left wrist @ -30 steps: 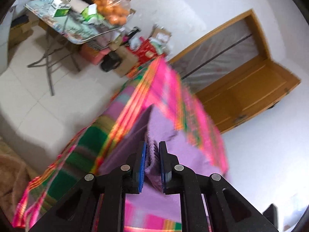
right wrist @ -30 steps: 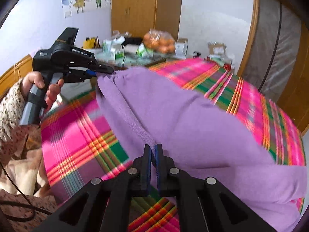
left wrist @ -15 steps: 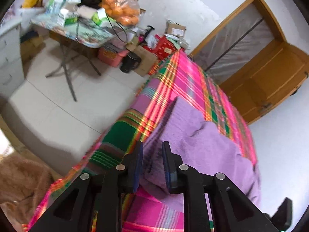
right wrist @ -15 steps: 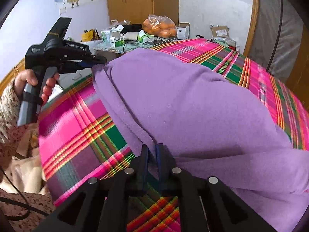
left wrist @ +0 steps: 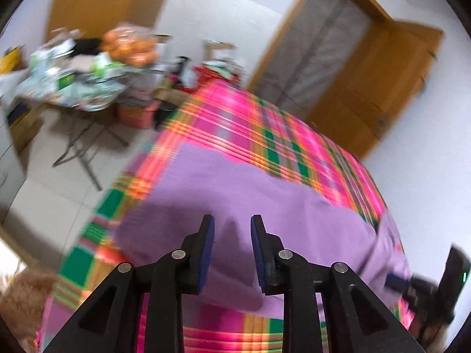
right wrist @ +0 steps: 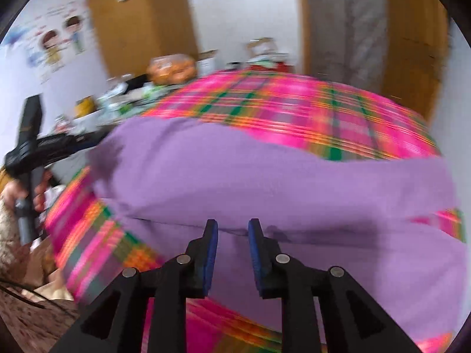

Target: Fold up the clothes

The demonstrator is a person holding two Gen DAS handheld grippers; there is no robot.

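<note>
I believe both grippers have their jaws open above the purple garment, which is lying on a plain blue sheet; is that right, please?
Not quite: the sheet is not plain blue. Both wrist views show a pink, green and orange plaid sheet under the purple garment. The rest holds: the left gripper and the right gripper both have their jaws open above the garment.

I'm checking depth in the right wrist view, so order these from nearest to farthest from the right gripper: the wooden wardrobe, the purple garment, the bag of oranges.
1. Purple garment: right beneath the open right gripper.
2. Bag of oranges: left of centre, beyond the plaid bed's far end.
3. Wooden wardrobe: upper left, against the back wall.
</note>
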